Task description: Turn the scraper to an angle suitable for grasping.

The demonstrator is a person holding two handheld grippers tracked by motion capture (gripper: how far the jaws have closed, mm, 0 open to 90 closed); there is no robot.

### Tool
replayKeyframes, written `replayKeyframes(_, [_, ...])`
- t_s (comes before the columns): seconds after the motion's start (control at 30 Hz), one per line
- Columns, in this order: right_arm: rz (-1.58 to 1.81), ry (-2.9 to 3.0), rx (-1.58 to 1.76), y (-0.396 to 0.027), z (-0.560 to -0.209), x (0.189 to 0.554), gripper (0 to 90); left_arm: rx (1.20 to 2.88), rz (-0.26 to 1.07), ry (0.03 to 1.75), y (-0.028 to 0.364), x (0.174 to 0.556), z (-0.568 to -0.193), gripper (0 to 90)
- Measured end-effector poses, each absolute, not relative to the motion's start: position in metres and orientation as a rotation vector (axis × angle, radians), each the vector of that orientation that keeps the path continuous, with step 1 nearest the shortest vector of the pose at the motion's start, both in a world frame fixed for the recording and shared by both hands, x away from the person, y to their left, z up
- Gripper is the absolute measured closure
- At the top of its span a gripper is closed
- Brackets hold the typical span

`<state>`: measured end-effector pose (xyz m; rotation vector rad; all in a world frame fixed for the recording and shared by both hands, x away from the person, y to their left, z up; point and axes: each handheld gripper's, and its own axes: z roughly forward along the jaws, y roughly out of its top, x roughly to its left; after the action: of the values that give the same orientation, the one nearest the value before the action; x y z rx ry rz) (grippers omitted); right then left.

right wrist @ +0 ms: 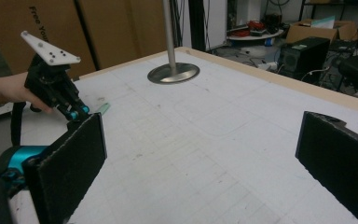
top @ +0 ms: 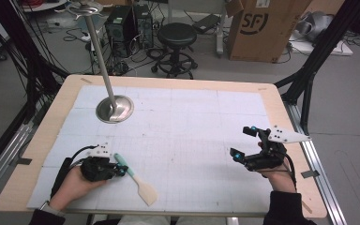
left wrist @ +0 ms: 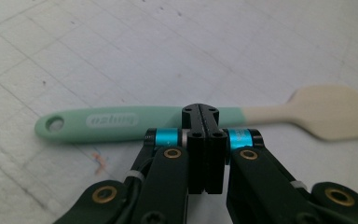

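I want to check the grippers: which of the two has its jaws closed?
The left gripper, beside the spatula; its jaws touch, while the right gripper stands wide open.

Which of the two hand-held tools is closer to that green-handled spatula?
The left. The left tool, jaws shut, sits right at the spatula, tips at its green handle; whether it grips the handle is unclear. The right tool is open, far across the table.

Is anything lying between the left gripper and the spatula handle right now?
Nothing visible. The left gripper, jaws shut, sits right at the green handle of the spatula on the white mat; no other object lies between them.
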<state>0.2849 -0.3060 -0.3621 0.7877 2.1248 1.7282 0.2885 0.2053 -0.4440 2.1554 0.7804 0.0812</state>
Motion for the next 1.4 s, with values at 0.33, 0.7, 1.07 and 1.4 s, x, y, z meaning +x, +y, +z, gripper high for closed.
replayKeyframes(0.33, [1.718, 2.122, 0.785, -0.304, -0.361, 0.286, 0.9, 2.156, 0.188, 0.738, 0.153, 0.304, -0.445, 89.9])
replayKeyframes(0.7, [1.719, 2.127, 0.785, -0.306, -0.362, 0.286, 0.9, 2.183, 0.201, 0.588, 0.094, 0.293, -0.447, 89.9])
replayKeyframes(1.07, [1.716, 2.132, 0.794, -0.306, -0.364, 0.286, 0.9, 2.224, 0.189, 0.475, 0.068, 0.277, -0.446, 89.9])
replayKeyframes(1.4, [1.719, 2.131, 0.789, -0.307, -0.364, 0.285, 0.9, 2.248, 0.207, 0.400, 0.060, 0.261, -0.440, 89.9])
